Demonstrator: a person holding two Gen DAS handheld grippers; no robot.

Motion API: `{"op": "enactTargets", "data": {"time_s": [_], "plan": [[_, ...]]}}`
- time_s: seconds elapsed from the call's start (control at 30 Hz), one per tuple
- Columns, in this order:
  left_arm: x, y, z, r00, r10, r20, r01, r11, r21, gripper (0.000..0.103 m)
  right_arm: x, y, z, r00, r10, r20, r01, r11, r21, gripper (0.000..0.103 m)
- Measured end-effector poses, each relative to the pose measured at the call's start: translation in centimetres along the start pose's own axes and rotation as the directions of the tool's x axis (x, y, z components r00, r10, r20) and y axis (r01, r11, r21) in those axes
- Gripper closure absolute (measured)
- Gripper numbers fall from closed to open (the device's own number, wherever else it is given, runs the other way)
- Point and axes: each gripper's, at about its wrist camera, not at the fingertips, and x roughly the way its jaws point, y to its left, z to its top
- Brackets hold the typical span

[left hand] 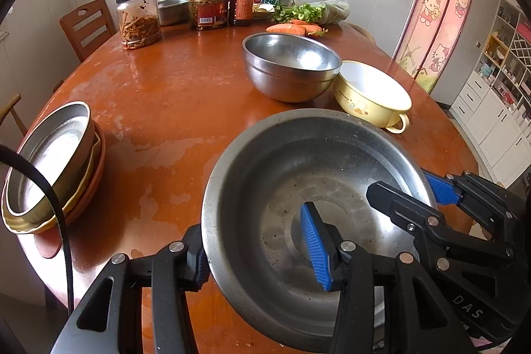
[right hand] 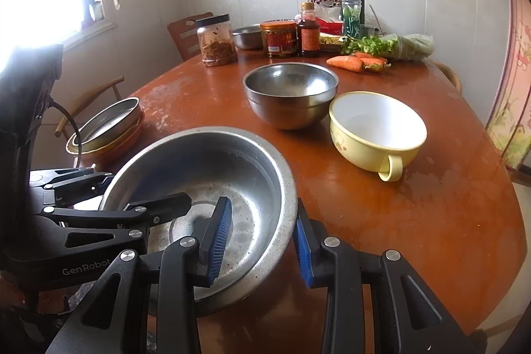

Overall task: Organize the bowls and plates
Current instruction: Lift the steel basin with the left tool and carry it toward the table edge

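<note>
Clamping wide steel basin (left hand: 298, 181) rim, left gripper (left hand: 262, 257) and right gripper (right hand: 262, 238) both. Carrying it, probably toward steel bowl (right hand: 290, 95), upper centre; needing level hold.

Black linkages, ribbed blue fingers (left hand: 317, 249)

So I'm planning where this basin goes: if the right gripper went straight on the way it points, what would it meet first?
Probably the yellow handled bowl, or the steel bowl beside it; depth is unclear. The right gripper is clamped on the large steel basin.

jar label (left hand: 208, 11) unreadable (too small), shelf contents (left hand: 507, 55) blurred
</note>
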Motion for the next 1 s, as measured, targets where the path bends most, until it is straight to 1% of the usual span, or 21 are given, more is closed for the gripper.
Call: {"op": "enactTargets", "data": {"time_s": [0.8,1.0], "plan": [[1.4,-0.4,0.0,1.000,-0.002,-0.016,0.002,1.000,0.004,0.055,1.6,-1.1,-0.4,0.999,0.016,-0.030,-0.015,0.999,0.030,0.064],[1.5,-0.3,0.1,1.000,-0.009,-0.016,0.009,1.000,0.003,0.055,1.7,-1.2,-0.5,0.999,0.026,-0.035,-0.025,0.999,0.035,0.061]]}}
